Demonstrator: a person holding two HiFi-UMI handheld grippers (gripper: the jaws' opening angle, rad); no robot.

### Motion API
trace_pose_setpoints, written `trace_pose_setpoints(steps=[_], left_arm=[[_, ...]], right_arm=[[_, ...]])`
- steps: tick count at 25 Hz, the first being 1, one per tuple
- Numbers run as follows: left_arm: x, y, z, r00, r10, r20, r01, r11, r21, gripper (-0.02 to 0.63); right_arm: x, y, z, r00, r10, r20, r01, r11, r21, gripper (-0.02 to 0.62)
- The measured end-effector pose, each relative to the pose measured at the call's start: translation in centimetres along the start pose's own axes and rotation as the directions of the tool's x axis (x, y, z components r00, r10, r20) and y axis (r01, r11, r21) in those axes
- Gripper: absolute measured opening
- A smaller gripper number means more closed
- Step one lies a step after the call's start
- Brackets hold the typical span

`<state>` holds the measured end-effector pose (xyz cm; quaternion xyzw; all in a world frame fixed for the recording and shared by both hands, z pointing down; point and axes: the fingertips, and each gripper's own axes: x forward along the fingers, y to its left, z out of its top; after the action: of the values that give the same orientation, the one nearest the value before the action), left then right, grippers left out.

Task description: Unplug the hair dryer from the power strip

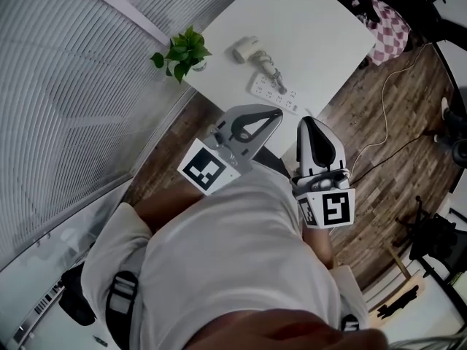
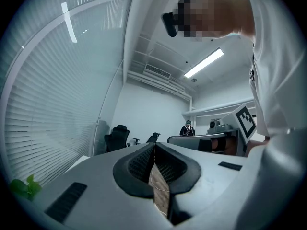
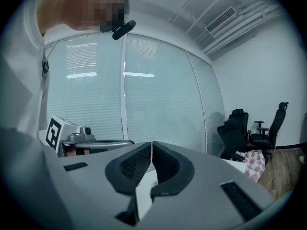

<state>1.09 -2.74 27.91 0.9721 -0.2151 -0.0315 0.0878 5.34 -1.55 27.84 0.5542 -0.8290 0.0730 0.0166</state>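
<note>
Beyond the white shirt [image 1: 241,268], left gripper [image 1: 278,113] and right gripper [image 1: 306,120], closed and empty, face the white power strip [image 1: 273,95]; cream hair dryer [image 1: 246,49] lies farther.

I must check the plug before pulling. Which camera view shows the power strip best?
The head view: the power strip lies in full on the white table, near the hair dryer. Neither gripper view shows it; both look out across the room.

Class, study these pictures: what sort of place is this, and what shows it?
Most likely an office: black swivel chairs, blinds across a wall of windows, and a long ceiling light above a white table.
</note>
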Motion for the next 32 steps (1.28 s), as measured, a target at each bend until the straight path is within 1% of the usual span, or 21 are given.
trace_pose_setpoints(steps=[7,17,22,27,32], left_arm=[[3.5,-0.9,0.3,1.000,0.031,0.000,-0.031,0.999,0.015,0.029],[6.9,-1.9,-1.1,0.997,0.080,-0.017,-0.079,0.996,0.028,0.029],[7.5,-2.2,-1.9,0.997,0.076,-0.034,-0.076,0.997,0.022,0.029],[7.6,-1.6,-2.5,0.995,0.061,-0.075,-0.057,0.997,0.053,0.029],[7.2,-0.4,-3.5,0.991,0.072,-0.110,-0.065,0.996,0.066,0.029]], right_arm=[[-0.9,-3.7,0.6,1.000,0.030,0.002,-0.030,1.000,-0.004,0.034],[-1.6,-7.2,0.0,0.997,0.080,0.000,-0.080,0.997,0.000,0.034],[-1.8,-7.8,-0.5,0.997,0.077,-0.003,-0.077,0.997,0.011,0.034],[-1.1,-7.7,-0.8,0.997,0.083,0.004,-0.083,0.996,0.014,0.034],[0.1,-7.3,-2.4,0.996,0.083,-0.028,-0.084,0.996,-0.007,0.034]])
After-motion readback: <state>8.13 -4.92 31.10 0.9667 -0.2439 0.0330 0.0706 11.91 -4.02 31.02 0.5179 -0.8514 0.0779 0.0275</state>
